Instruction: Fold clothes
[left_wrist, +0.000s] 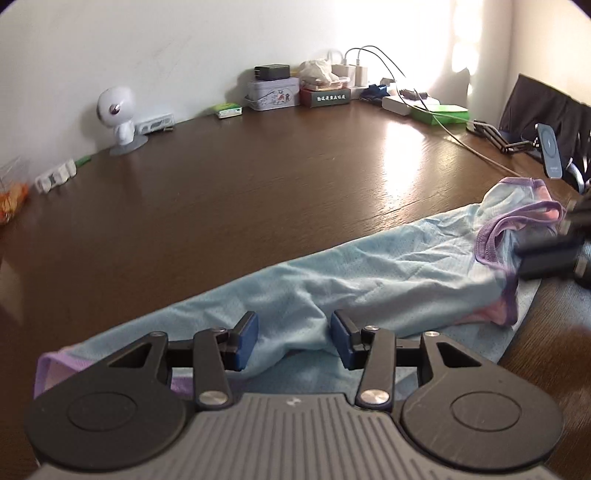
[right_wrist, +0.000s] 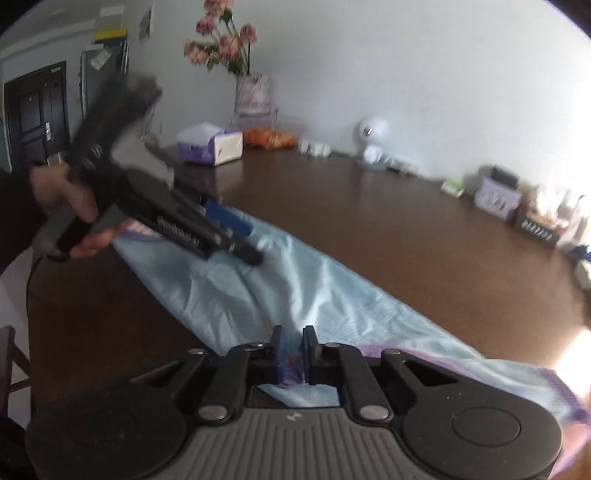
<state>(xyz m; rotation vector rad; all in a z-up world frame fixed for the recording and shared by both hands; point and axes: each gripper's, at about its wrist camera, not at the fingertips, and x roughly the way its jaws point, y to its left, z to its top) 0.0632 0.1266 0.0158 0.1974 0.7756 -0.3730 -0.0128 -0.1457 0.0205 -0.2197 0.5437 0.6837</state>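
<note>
A light blue mesh garment (left_wrist: 369, 273) with purple trim lies stretched along the near edge of a dark wooden table (left_wrist: 258, 177). My left gripper (left_wrist: 293, 339) is open, its blue pads either side of a raised fold of the blue cloth. My right gripper (right_wrist: 293, 352) is shut on the garment's purple-trimmed edge (right_wrist: 291, 365); in the left wrist view it shows blurred at the far right (left_wrist: 554, 254). In the right wrist view the garment (right_wrist: 314, 295) runs across the table, and the hand-held left gripper (right_wrist: 236, 229) hovers over its far end.
Along the wall stand a small white robot figure (left_wrist: 116, 118), tins and boxes (left_wrist: 273, 92), chargers with cables (left_wrist: 369, 70) and a phone stand (left_wrist: 550, 155). A tissue box (right_wrist: 210, 146) and a vase of flowers (right_wrist: 251, 92) stand at the table's far end.
</note>
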